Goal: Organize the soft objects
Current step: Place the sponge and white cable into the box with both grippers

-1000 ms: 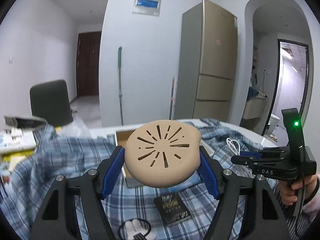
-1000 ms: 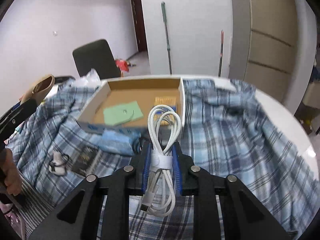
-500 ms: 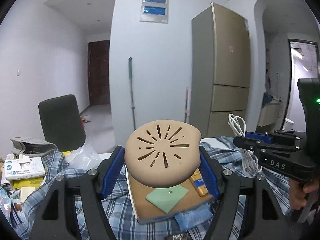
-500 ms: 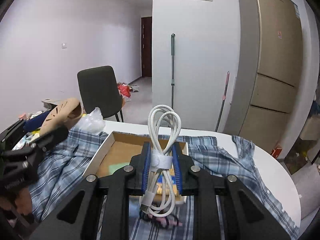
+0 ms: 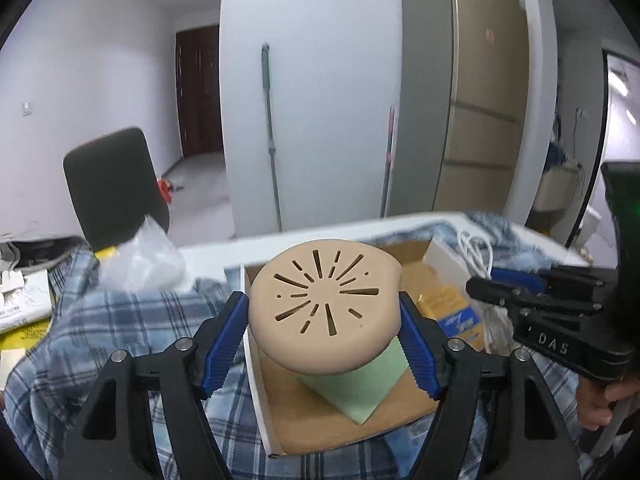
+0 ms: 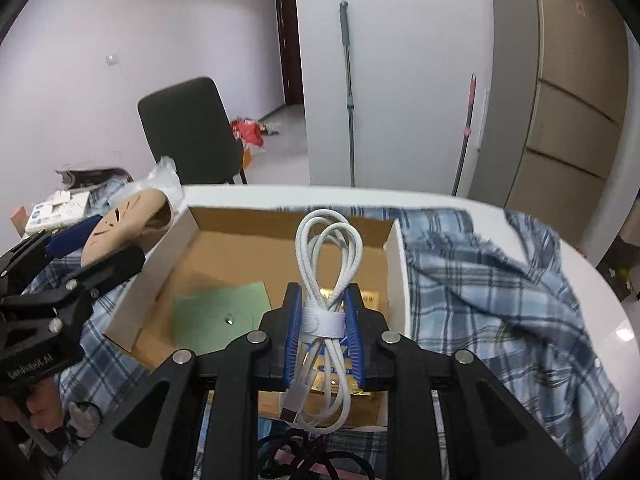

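My left gripper (image 5: 324,340) is shut on a beige round pad with slits (image 5: 324,308), held above the near left part of an open cardboard box (image 5: 256,364). From the right wrist view the same pad (image 6: 120,228) hangs by the box's left wall. The right gripper (image 6: 323,328) is shut on a coiled white cable (image 6: 326,276) bound with a white strap, over the box's front right part. In the box (image 6: 248,252) lie a green sheet (image 6: 220,320) and a yellow packet (image 5: 452,312).
A blue plaid cloth (image 6: 500,304) covers the white table (image 6: 440,196) around the box. A dark chair (image 6: 188,132) stands behind, a clear plastic bag (image 5: 140,260) and papers (image 6: 56,208) lie at the left. A black cable (image 6: 304,456) lies under my right gripper. A hand (image 5: 600,404) holds the right tool.
Both grippers have moved forward over the open box, the view tipping up and then down again. The box now lies right under the pad and the cable. Both grips are unchanged.
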{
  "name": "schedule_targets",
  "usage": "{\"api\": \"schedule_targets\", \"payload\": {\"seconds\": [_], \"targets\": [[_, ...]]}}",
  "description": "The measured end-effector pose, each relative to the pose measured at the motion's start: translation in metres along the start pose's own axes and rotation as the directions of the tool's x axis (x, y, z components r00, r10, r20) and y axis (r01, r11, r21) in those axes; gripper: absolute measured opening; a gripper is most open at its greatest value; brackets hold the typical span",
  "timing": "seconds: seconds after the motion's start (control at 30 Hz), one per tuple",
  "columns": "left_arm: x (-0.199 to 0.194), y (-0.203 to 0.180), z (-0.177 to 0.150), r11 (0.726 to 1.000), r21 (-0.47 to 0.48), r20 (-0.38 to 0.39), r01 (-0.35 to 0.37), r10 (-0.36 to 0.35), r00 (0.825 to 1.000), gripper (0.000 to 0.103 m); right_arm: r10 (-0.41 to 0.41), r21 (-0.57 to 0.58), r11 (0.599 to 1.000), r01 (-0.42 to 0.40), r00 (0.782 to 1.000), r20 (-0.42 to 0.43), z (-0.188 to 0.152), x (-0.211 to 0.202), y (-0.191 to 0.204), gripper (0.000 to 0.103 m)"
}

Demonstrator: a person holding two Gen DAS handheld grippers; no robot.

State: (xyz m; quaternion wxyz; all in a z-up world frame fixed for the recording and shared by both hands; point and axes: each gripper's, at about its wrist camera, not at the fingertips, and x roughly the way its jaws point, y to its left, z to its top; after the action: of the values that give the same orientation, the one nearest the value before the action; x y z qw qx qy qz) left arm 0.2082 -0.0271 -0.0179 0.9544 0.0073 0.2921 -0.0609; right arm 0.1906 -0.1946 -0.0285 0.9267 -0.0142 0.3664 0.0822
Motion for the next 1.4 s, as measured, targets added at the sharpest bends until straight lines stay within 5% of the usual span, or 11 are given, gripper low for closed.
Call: {"api": "schedule_targets", "payload": {"seconds": [0.23, 0.6, 0.67, 0.73, 1.17, 1.3, 1.4], "targets": [[0.024, -0.007, -0.019, 1.000, 0.017, -0.093, 0.013, -0.011, 0.996, 0.075, 0.007, 0.001, 1.000, -0.007, 0.999, -0.042, -0.008, 0.018, -0.003, 0.021], [0.023, -0.004, -0.017, 1.000, -0.007, -0.080, 0.027, -0.027, 0.996, 0.082, -0.003, -0.004, 1.000, 0.003, 1.000, -0.030, -0.009, 0.024, -0.003, 0.021], [0.020, -0.004, -0.016, 1.000, -0.008, -0.064, 0.022, -0.022, 0.998, 0.088, -0.011, -0.005, 1.000, 0.011, 0.999, -0.030, -0.008, 0.025, -0.005, 0.029], [0.014, -0.003, -0.014, 1.000, -0.008, -0.031, 0.006, -0.006, 0.999, 0.091, -0.025, 0.007, 1.000, 0.025, 1.000, -0.015, -0.008, 0.024, -0.008, 0.061], [-0.052, -0.001, 0.012, 1.000, -0.020, 0.146, -0.019, 0.022, 0.989, 0.092, -0.043, 0.054, 0.998, 0.037, 0.991, 0.124, 0.018, -0.041, -0.018, 0.063], [-0.090, -0.003, 0.017, 0.999, -0.027, 0.203, -0.030, 0.035, 0.979, 0.092, -0.046, 0.047, 0.998, 0.039, 0.983, 0.178, 0.024, -0.079, -0.012, 0.063], [-0.121, -0.007, 0.012, 0.994, -0.028, 0.261, -0.101, 0.105, 0.960, 0.092, -0.066, 0.080, 0.996, 0.047, 0.965, 0.253, 0.017, -0.112, -0.009, 0.063]]}}
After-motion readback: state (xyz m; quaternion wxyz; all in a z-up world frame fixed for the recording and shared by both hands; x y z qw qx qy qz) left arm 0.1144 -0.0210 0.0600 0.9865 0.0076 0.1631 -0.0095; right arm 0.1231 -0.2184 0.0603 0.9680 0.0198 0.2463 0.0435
